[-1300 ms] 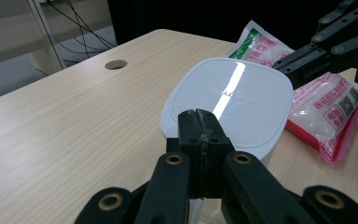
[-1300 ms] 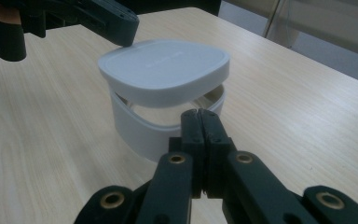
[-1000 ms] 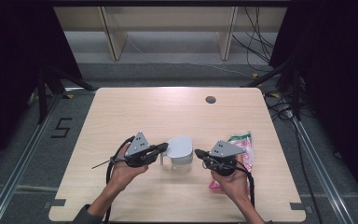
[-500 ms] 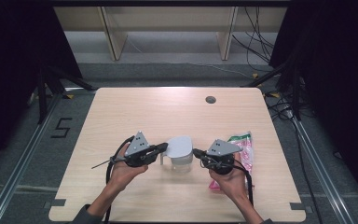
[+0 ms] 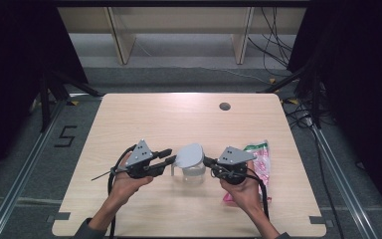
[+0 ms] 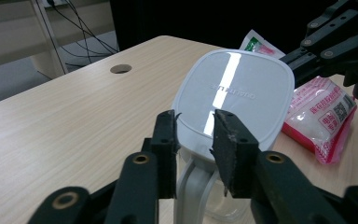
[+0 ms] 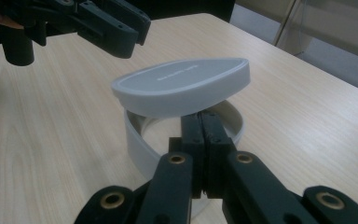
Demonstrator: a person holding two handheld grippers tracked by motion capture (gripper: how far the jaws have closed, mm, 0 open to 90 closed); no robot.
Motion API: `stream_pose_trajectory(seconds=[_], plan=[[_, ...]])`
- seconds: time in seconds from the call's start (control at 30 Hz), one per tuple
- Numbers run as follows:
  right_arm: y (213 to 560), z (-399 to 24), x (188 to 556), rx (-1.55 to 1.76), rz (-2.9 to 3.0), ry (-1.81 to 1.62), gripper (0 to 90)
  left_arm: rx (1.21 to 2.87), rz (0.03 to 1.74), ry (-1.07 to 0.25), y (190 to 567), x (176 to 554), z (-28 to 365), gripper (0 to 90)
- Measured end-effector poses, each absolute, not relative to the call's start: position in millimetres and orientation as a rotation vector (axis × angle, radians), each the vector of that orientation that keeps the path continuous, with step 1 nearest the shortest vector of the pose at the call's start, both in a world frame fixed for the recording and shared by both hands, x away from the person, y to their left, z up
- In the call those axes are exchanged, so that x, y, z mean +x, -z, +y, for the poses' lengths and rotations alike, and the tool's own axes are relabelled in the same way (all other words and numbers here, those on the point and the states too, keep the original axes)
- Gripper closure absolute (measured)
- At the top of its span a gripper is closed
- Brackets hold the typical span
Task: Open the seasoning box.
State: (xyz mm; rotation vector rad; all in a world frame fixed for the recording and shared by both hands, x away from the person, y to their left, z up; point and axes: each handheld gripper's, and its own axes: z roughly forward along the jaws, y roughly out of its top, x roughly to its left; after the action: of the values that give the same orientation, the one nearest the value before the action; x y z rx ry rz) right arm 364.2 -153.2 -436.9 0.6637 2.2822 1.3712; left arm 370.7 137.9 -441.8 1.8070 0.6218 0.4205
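A clear jug (image 5: 193, 175) with a white handle (image 6: 193, 186) stands at the table's front middle. Its grey-white lid (image 5: 190, 154) (image 6: 235, 93) (image 7: 182, 86) is lifted off the rim (image 7: 137, 140) and tilted. My right gripper (image 5: 206, 162) (image 7: 200, 119) comes in from the right, its jaws pressed together with the tips under the lid's edge, which they hold up. My left gripper (image 5: 171, 157) (image 6: 194, 121) is at the jug's left. Its jaws have just been opening and now stand either side of the handle without pressing on it.
A pink and clear packet (image 5: 258, 159) (image 6: 324, 112) lies on the table just right of my right hand. A round cable hole (image 5: 224, 106) (image 6: 120, 69) sits near the far edge. Bare wooden tabletop (image 5: 154, 119) stretches beyond the jug.
The left gripper's jaws have parted from the jug's handle. Both hands, the jug and the raised lid stay about where they were.
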Motion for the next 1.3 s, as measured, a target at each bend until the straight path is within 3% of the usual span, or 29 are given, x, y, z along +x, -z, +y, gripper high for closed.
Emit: stream_pose_trajectory(seconds=[0.2,0.4,0.83,1.3], plan=[[433.0,-148.7,364.7,0.653,2.271,-1.374,90.0,1.840,0.620,-0.414,445.1,361.9,143.7,49.1],[428.7,-140.9,365.3,0.627,2.271,-1.384,90.0,1.866,0.624,-0.416,451.8,353.7,148.4,40.2],[421.0,-125.3,366.0,0.599,2.267,-1.409,90.0,1.893,0.637,-0.399,456.5,340.1,149.8,31.7],[417.2,-106.2,366.5,0.539,2.291,-1.417,90.0,1.908,0.692,-0.391,468.0,338.1,156.6,29.5]])
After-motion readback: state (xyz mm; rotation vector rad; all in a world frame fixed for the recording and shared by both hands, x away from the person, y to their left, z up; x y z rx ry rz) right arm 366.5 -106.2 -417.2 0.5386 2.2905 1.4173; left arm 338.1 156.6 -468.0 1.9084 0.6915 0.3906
